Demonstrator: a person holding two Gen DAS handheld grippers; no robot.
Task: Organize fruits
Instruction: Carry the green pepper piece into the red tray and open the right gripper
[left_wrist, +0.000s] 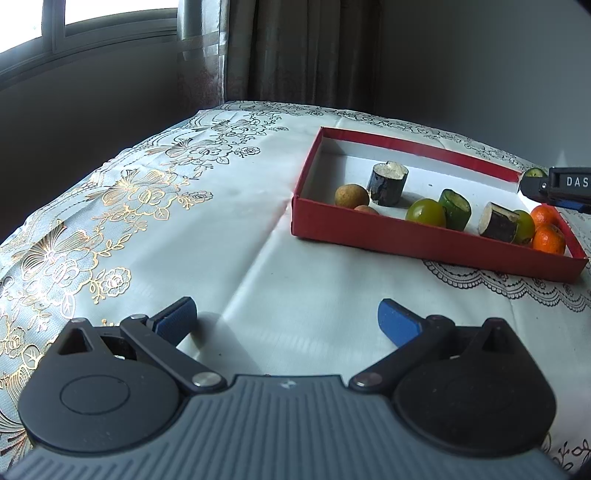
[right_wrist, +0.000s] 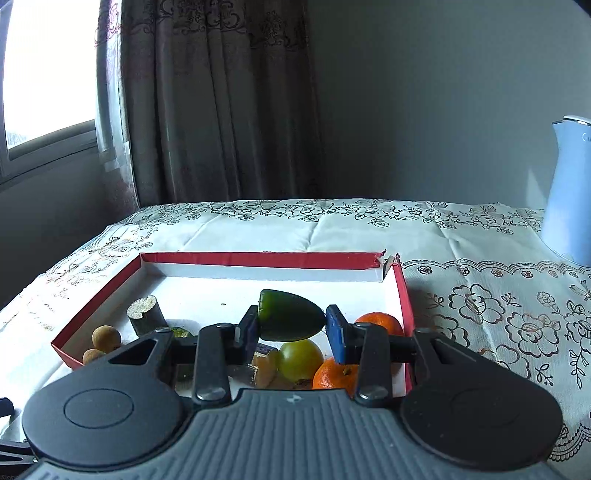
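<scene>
The right hand-held gripper (right_wrist: 291, 326) is clamped on a dark green cucumber piece (right_wrist: 290, 315), its blue pads pressing both sides and holding it in the air above the red tray (right_wrist: 236, 259). Below it in the tray lie two oranges (left_wrist: 549, 239), two green round fruits (left_wrist: 425, 211), two small brown round fruits (left_wrist: 351, 195), two dark-skinned cane chunks (left_wrist: 388, 183) and one more cut cucumber piece (left_wrist: 455, 208). The left hand-held gripper (left_wrist: 287, 323) stands wide open with nothing between its pads, low over the bare tabletop (left_wrist: 229, 229) in front of the tray, well apart from the fruit. On the tabletop's right edge stands one pale blue kettle (right_wrist: 569, 192).
</scene>
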